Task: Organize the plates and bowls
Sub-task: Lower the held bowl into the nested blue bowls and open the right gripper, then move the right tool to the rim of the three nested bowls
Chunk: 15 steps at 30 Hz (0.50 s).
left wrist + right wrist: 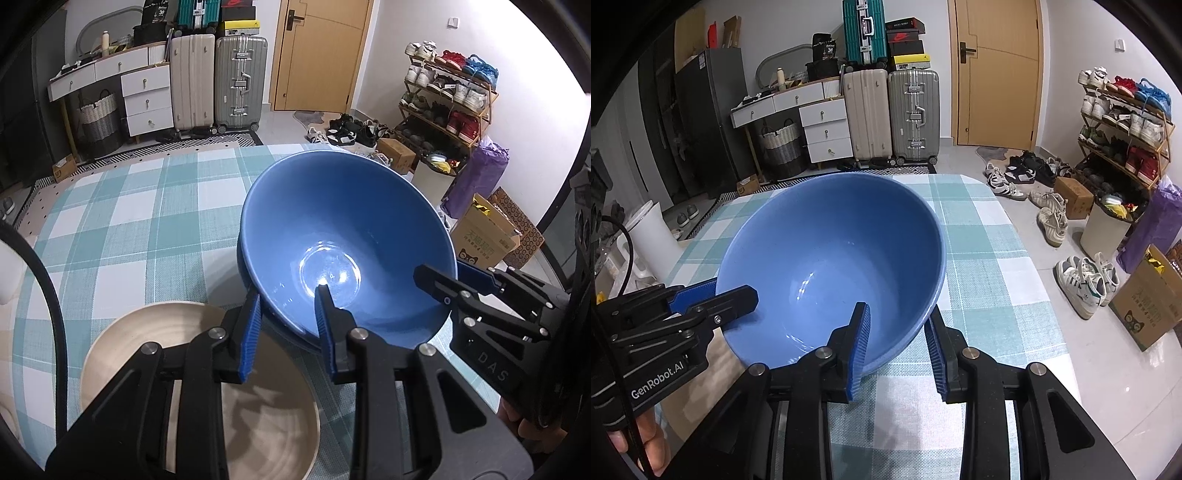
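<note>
The blue bowl [347, 236] hangs tilted above the checked surface [140, 206], both grippers clamped on its rim: left gripper [288, 295] at seven o'clock, right gripper [897, 317] at five. The beige plate [155, 332] lies toward eight o'clock, nearer the left.

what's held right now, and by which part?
Blue bowl, by its rim: left gripper and right gripper each straddle the wall on opposite sides.

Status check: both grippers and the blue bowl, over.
Left gripper and right gripper each clamp the blue bowl rim, opposite sides. Bowl tilted over checked tablecloth. Beige plate beside it.
</note>
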### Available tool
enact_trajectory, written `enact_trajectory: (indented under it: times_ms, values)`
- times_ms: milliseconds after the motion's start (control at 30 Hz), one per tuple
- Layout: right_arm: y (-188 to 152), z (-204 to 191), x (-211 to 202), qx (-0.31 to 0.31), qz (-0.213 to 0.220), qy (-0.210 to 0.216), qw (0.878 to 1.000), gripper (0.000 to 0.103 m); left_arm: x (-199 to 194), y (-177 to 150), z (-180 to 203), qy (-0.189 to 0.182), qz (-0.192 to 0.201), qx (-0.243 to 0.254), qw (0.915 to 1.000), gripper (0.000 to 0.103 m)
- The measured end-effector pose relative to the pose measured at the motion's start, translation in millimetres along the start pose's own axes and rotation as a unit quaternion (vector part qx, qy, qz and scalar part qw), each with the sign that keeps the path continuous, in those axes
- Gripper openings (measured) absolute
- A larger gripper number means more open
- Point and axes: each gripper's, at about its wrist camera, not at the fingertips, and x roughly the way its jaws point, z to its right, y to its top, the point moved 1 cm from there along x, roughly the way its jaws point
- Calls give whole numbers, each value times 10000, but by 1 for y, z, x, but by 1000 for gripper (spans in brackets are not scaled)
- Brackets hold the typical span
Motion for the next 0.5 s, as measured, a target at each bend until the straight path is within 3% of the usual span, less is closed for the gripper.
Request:
enact_trajectory:
  times_ms: [233,367,467,500]
  values:
    - [0,-2,0,-108,30,-73,9999,36,5,-1,-5,10,-58,-57,10000,29]
    - [0,-1,-3,-89,62,-22,9999,48,12,-3,-14,-118,-264,-208,9994,33]
    - [0,1,-7,-38,91,36,9999,58,15,-3,-22,-214,-359,-384,9984,53]
    - [1,3,-8,-18,97,30,9999,63,14,-3,-25,-225,-351,-415,9983,64]
